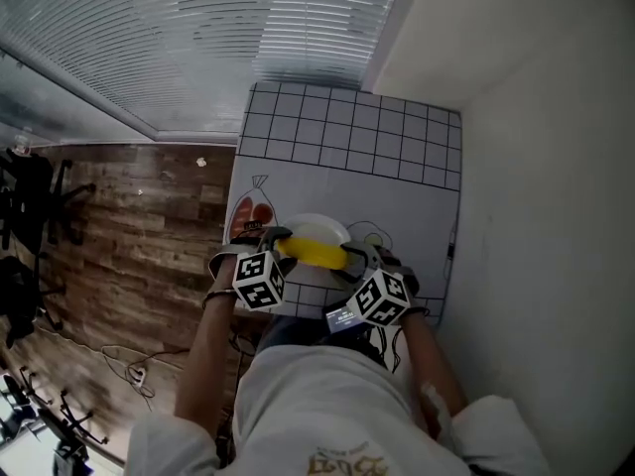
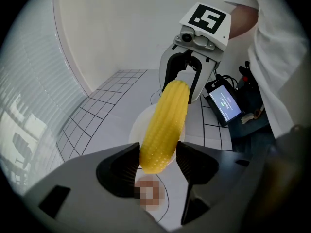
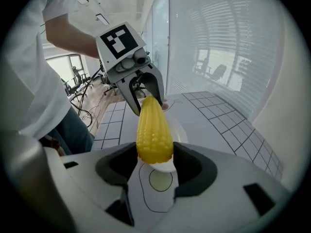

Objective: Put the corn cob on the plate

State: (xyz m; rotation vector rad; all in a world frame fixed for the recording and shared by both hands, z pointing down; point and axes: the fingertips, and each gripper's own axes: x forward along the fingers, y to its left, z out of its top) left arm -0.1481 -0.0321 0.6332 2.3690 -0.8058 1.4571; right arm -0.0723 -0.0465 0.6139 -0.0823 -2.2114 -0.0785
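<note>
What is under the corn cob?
The white plate lies under the corn cob, which the left gripper and right gripper hold by its ends. The cob hides part of the plate; contact cannot be told.

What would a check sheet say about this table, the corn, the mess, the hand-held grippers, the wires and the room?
Surface: white table with grid lines and food drawings.
Job's things: yellow corn cob held over the white plate.
Clutter: small device with a lit screen.
Grippers: left hand-held gripper and right hand-held gripper each shut on one end of the corn cob.
Cables: loose cables on the wooden floor.
Surroundings: window blinds, white wall.
</note>
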